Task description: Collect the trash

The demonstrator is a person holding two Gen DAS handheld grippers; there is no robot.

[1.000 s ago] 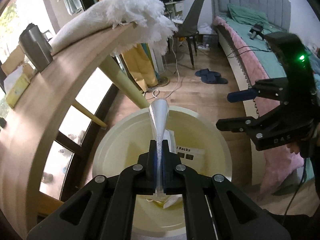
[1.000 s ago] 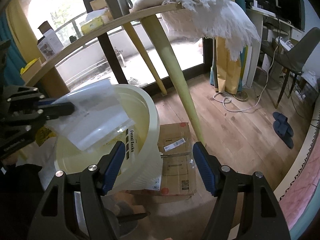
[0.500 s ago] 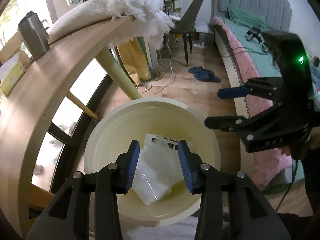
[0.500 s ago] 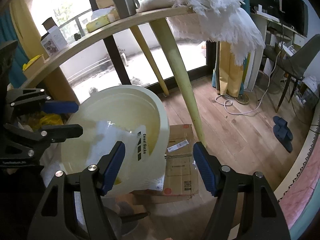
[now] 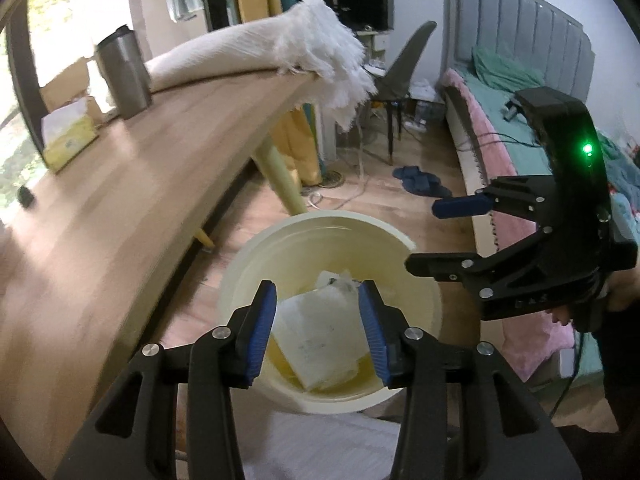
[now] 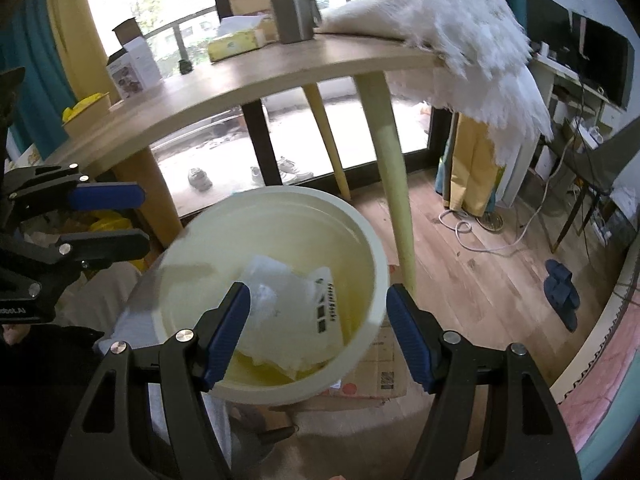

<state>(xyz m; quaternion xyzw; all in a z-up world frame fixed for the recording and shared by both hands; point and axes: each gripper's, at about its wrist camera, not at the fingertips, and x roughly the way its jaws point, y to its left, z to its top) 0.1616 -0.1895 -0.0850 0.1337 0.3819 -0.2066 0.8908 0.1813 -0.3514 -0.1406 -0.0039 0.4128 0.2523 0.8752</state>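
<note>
A cream round trash bin [image 5: 280, 236] [image 6: 372, 240] stands on the floor beside the wooden table. Clear plastic packaging [image 5: 320, 340] [image 6: 296, 312], with black print, lies inside it. My left gripper [image 5: 318, 328] is open and empty above the bin's near side; it also shows at the left edge of the right wrist view [image 6: 104, 216]. My right gripper [image 6: 320, 332] is open and empty above the bin; in the left wrist view it hangs to the right of the bin [image 5: 444, 236].
The wooden table [image 5: 120, 200] carries a steel tumbler [image 5: 124, 76], a tissue box [image 5: 68, 140] and a white fringed cloth [image 5: 304, 52]. Its pale legs [image 6: 392, 184] stand behind the bin. A flattened cardboard box [image 6: 380, 372] lies by the bin. A bed [image 5: 500, 128], chair and slippers [image 5: 420, 180] are further off.
My left gripper let go of the clear plastic packaging, which dropped into the bin, and opened wide. Both grippers have risen a little above the bin.
</note>
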